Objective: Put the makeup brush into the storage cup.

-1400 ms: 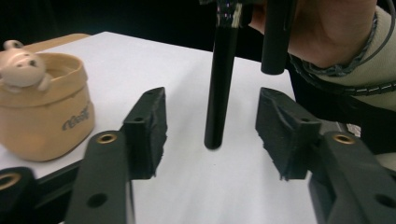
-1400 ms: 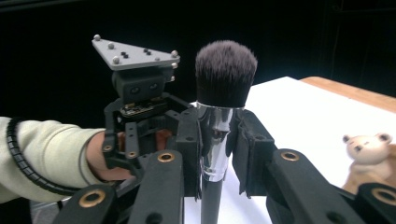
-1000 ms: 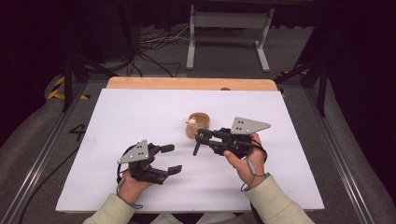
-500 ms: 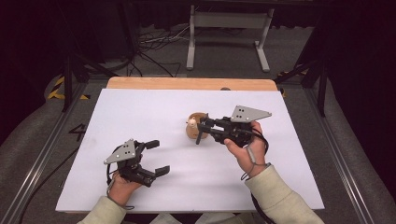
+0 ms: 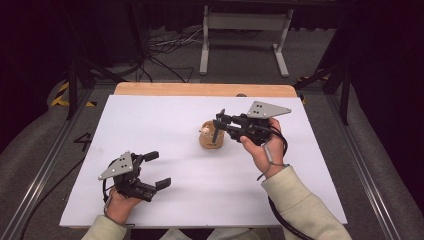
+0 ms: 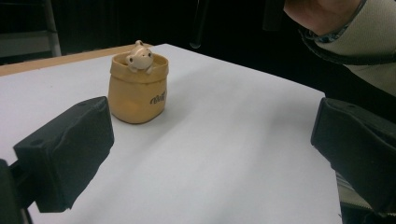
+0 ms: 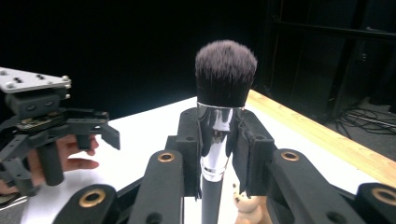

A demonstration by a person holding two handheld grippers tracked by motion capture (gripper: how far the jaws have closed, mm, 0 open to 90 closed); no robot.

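Brush (image 7: 225, 88) stands upright between the jaws of the right gripper (image 7: 219, 140), which are clamped on its shiny metal collar; the dark bristles point up and the black handle runs down between the pads. In the high view the right gripper (image 5: 220, 126) hangs above the white table (image 5: 165, 125), near the middle and a little toward three o'clock, with the brush (image 5: 216, 131) hanging just over a small tan pot (image 5: 211, 140). The pot stands upright at the centre of the table, and a pale little figure (image 6: 138, 57) peeks over its rim. Whether the brush tip touches the pot cannot be told.

The left gripper (image 5: 156, 170) sits near the table's seven o'clock corner, held in the person's left hand (image 5: 120, 202). Its jaws have just been opening and now stand wide apart with nothing between them. From the left gripper view the pot (image 6: 137, 88) lies at about eleven o'clock, well apart from the jaws, with bare white table between.
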